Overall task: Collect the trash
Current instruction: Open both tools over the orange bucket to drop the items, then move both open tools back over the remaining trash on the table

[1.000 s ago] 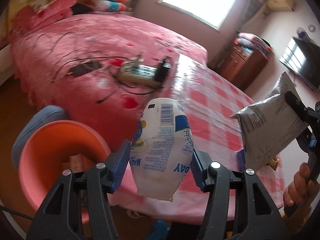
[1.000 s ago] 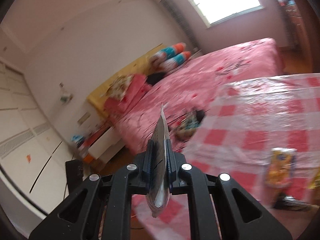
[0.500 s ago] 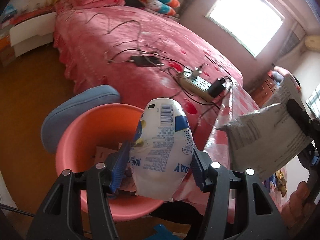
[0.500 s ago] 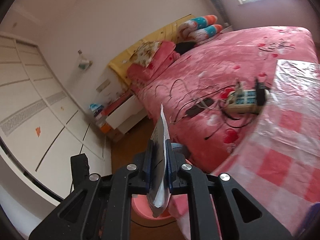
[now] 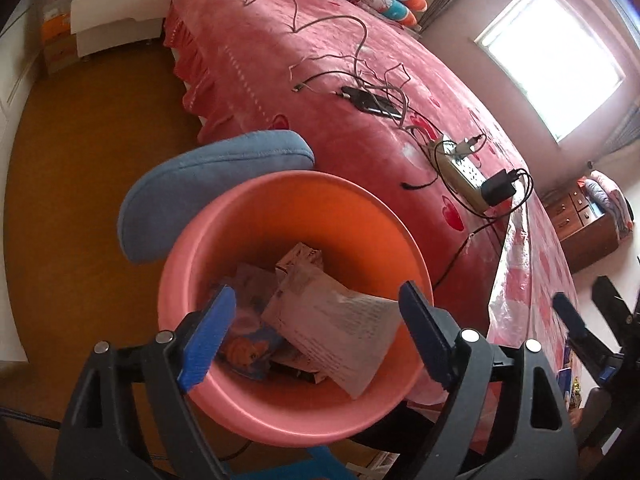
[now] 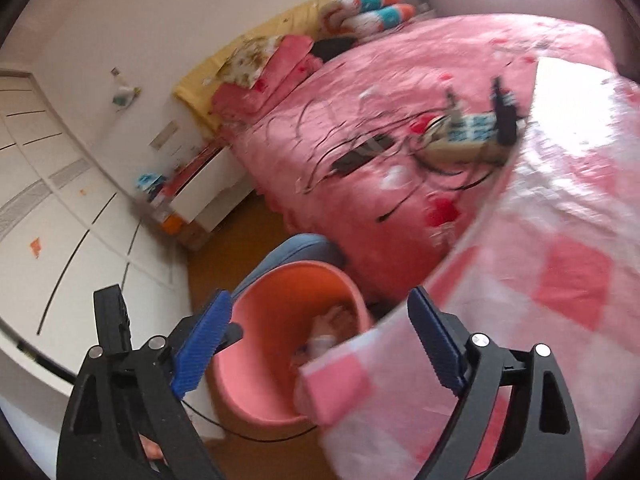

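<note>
Now both claws — left claw (image 5: pixel 316 336), right claw (image 6: pixel 320 344) — spread, opening, nothing between; grey wrapper (image 5: pixel 336 332) lies slantwise in pink bin (image 5: pixel 280 200).

Each hand-held gripper, left (image 5: pixel 316 336) and right (image 6: pixel 318 348), is showing black triangular plastic arms, silver screw heads on the knuckles, and ribbed blue pads (image 5: pixel 206 340) facing inward at the fingertips.

Daylight is admitted through the blown-out window (image 5: pixel 554 60); right wrist view is motion-blurred, left stays sharp, strong fisheye bending at edges
</note>
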Motion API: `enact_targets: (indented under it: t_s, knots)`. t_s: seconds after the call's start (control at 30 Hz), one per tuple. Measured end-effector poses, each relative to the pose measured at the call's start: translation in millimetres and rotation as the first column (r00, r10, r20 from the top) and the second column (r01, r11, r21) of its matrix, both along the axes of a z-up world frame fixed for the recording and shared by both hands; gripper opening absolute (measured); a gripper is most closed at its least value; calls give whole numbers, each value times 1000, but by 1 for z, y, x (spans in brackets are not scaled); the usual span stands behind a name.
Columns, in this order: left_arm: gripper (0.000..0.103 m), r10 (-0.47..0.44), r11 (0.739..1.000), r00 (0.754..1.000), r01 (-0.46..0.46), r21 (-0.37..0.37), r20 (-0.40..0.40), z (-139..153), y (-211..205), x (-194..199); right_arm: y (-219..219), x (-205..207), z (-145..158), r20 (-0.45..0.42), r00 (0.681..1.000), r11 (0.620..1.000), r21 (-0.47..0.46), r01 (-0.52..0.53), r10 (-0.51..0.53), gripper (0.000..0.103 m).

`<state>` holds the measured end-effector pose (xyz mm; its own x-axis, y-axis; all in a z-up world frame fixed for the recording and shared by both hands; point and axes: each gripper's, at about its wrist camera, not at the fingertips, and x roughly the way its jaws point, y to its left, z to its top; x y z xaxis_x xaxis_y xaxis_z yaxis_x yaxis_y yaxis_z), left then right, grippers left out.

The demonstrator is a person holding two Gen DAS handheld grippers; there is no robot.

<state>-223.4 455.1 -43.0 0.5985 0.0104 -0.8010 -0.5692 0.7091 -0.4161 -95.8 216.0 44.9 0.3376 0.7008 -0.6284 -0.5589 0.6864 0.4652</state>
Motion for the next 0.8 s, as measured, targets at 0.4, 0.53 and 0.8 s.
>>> enact_targets:
  t_s: [0.4, 0.53, 0.8]
  knots:
    - [86, -89, 996, 990, 86, 33, 113, 17, -34, 10, -58, -18, 17, 217, 970, 988, -79, 131, -111, 94]
    - [87, -108, 993, 976, 98, 65, 190, 30, -49, 10, -82, -24, 21, 290, 945, 980, -80, 181, -151, 95]
    - [89, -212, 973, 933, 173, 155, 290, 57, -90, 17, -121, -28, 31, 362, 903, 960, -67, 271, -229, 98]
